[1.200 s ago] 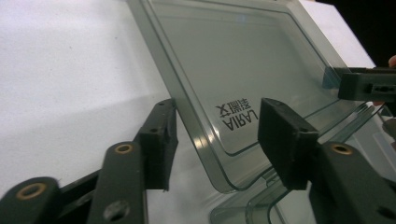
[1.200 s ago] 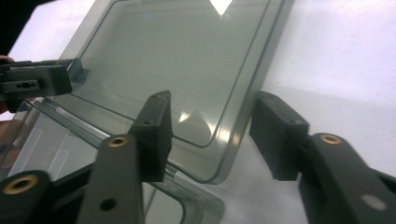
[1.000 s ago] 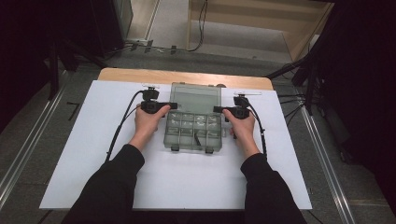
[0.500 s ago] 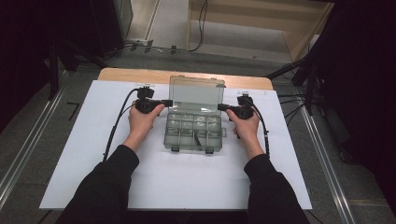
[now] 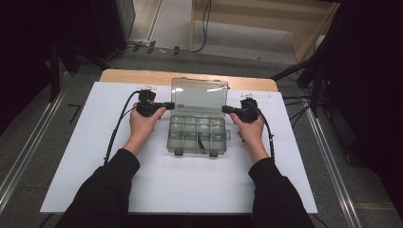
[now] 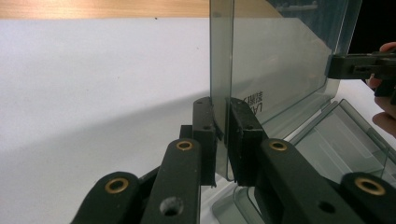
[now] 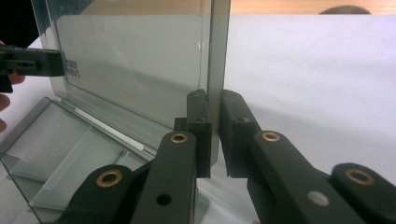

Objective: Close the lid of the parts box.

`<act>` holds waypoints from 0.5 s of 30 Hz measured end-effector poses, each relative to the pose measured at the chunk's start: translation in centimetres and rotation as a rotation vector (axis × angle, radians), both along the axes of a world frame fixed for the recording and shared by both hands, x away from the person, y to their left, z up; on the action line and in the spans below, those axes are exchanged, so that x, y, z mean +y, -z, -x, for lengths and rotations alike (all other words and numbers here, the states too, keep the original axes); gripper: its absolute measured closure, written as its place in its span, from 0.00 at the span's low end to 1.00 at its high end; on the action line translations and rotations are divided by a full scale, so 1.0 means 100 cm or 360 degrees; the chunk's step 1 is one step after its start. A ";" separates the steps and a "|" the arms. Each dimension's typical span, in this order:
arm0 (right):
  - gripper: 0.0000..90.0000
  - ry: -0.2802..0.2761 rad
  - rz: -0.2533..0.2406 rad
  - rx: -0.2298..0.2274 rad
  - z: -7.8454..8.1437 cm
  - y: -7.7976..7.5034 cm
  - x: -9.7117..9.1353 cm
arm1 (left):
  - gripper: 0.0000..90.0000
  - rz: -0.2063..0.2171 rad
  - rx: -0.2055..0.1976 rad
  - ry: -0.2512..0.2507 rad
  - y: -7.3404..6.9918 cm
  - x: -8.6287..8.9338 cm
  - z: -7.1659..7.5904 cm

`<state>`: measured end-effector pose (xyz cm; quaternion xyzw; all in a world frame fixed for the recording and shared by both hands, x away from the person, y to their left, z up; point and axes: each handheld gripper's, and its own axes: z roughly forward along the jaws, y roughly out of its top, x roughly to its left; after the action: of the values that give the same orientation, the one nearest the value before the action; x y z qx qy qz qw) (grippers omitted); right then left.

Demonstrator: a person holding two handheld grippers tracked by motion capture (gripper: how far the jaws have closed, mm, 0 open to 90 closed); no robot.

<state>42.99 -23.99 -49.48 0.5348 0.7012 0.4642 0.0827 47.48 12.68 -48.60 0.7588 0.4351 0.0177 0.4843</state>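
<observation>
A clear plastic compartment box point(image 5: 197, 135) lies mid-table with its lid point(image 5: 199, 97) raised nearly upright. My left gripper point(image 5: 172, 104) is shut on the lid's left side edge. In the left gripper view its pads point(image 6: 205, 126) clamp the thin lid point(image 6: 280, 60) edge above the box tray point(image 6: 341, 140). My right gripper point(image 5: 224, 109) is shut on the lid's right side edge, and the right gripper view shows it point(image 7: 215, 107) pinching the lid point(image 7: 135, 60). Both pairs of jaws have just been closing on the lid. Each gripper view shows the other gripper point(image 6: 355, 65) point(image 7: 32, 63) across the lid.
A white sheet point(image 5: 95, 156) covers the wooden table point(image 5: 133, 76). A small dark item point(image 5: 200, 142) lies in one box compartment. Black cables point(image 5: 116, 128) trail from both grippers. Metal rails point(image 5: 28, 152) run along the floor on both sides.
Both grippers have shifted slightly toward the table's far side beside the box, to the lid's side edges. The lid's top edge now shows a little higher.
</observation>
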 end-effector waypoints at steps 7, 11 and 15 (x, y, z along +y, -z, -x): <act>0.91 -0.0006 0.0044 -0.0096 0.006 0.002 0.001 | 0.85 0.0068 -0.0118 -0.0093 -0.022 -0.002 -0.006; 0.91 -0.0004 0.0077 -0.0160 0.008 0.003 0.003 | 0.90 0.0019 -0.0139 -0.0106 -0.027 -0.006 -0.008; 0.90 0.0004 0.0106 -0.0173 0.010 0.002 0.004 | 0.92 0.0007 -0.0210 -0.0088 -0.026 -0.006 -0.004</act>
<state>42.00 -23.55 -49.65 0.5067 0.7101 0.4688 0.1392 47.85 12.12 -45.97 0.7427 0.4229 0.0800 0.5130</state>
